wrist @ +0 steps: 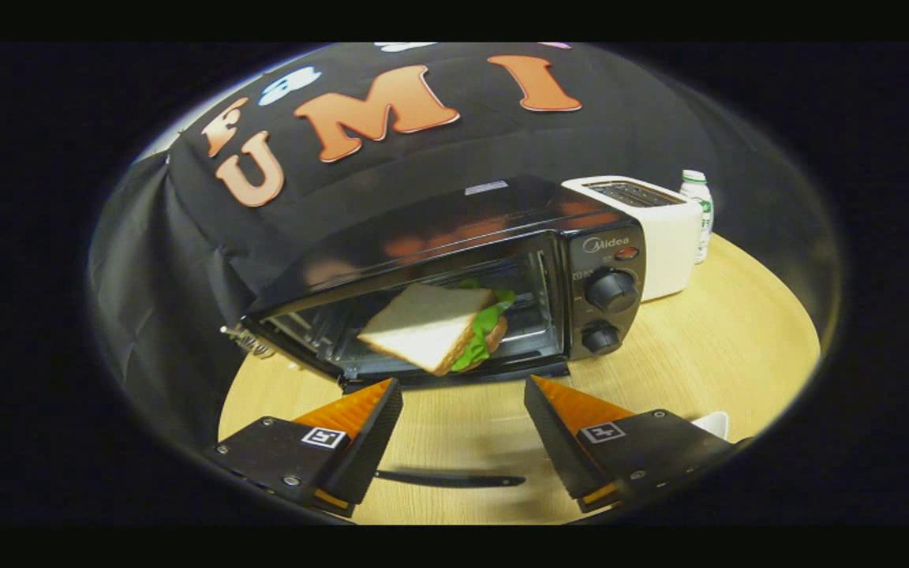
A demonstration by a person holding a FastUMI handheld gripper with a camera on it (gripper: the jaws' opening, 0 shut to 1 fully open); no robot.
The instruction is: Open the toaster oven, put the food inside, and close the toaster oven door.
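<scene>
A black toaster oven (494, 237) stands on a round wooden table (723, 339), its two knobs (611, 290) on the right side of its front. Its glass door is folded down flat toward me, and the dark door handle (450, 478) lies low between my fingers. A triangular sandwich (431, 325) of white bread, green lettuce and a brown filling rests tilted in the oven's opening, just beyond my fingertips. My gripper (462, 394) is open above the lowered door, and nothing is between its fingers.
A white slot toaster (656, 233) stands right behind the oven's right side, with a small white bottle (697, 213) beyond it. A white object (712, 424) peeks out beside my right finger. A hinge spring (245, 339) sticks out at the oven's left.
</scene>
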